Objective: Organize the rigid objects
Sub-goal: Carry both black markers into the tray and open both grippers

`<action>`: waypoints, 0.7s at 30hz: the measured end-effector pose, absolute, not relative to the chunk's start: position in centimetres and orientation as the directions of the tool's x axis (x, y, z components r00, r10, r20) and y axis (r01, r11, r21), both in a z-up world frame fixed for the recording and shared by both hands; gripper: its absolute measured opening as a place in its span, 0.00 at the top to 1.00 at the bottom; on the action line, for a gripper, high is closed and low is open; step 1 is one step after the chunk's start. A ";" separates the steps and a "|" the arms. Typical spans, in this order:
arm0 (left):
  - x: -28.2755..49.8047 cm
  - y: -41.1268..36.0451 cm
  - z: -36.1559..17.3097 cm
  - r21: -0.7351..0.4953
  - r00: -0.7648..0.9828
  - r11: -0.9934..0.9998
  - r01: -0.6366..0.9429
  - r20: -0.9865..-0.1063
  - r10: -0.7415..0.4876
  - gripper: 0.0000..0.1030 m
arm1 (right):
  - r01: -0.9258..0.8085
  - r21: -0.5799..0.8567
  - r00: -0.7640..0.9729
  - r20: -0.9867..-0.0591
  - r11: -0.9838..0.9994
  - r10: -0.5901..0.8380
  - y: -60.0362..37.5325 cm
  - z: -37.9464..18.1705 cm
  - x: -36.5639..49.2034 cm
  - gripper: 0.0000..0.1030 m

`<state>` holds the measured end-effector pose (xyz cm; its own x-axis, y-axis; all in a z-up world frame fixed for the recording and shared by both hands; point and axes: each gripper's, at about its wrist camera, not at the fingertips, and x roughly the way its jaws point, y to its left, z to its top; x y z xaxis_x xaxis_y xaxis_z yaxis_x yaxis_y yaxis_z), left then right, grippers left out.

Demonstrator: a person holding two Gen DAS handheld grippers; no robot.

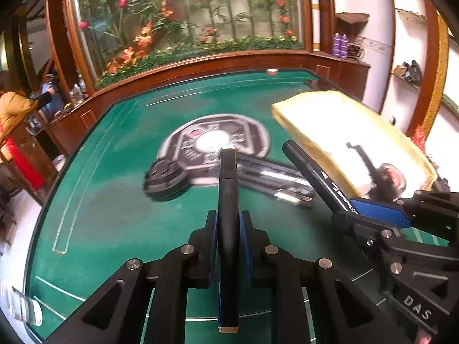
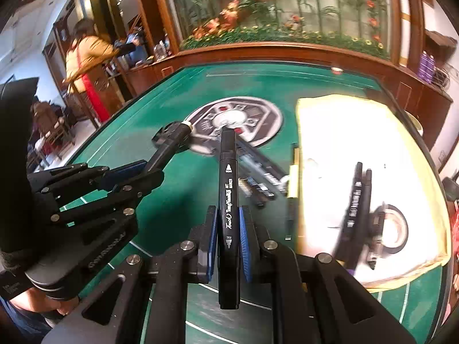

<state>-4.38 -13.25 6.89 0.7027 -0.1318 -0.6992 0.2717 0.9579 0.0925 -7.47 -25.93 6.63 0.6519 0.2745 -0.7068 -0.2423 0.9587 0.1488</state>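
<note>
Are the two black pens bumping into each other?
Apart. In the right wrist view, green table shows between the left pen and the right marker.

Two close wrist views, shared table [image 1: 109, 200].

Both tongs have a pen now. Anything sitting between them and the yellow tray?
Nothing visible. The yellow tray lies just right of the marker in the right tongs, with only bare green felt between. The left tongs hold a dark pen.

Green felt table [image 1: 109, 200], yellow-rimmed tray [image 1: 315, 120], loose markers [image 2: 258, 177], black round disc [image 1: 166, 177]
</note>
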 end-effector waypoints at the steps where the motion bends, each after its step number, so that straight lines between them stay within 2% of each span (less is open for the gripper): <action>1: -4.4 -13.8 7.1 0.084 0.701 0.956 0.282 -0.699 -0.146 0.85 | -0.233 0.153 0.657 -0.703 0.960 0.272 -26.5 6.7 -7.5 0.86; 12: -3.3 -21.3 8.2 -0.052 0.622 0.911 0.410 -0.714 -0.320 0.86 | -0.076 0.225 0.714 -0.668 0.971 0.210 -35.5 7.4 -7.6 0.86; 21: -1.6 -27.4 6.7 -0.116 0.529 0.878 0.465 -0.758 -0.380 0.86 | 0.061 0.217 0.708 -0.698 0.974 0.111 -41.2 5.9 -6.8 0.86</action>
<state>-1.59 -27.44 6.75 0.5293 -0.3803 -0.7584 0.4645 0.8779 -0.1160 -6.77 -41.17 5.87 0.7076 0.1110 -0.6979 0.0612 0.9743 0.2169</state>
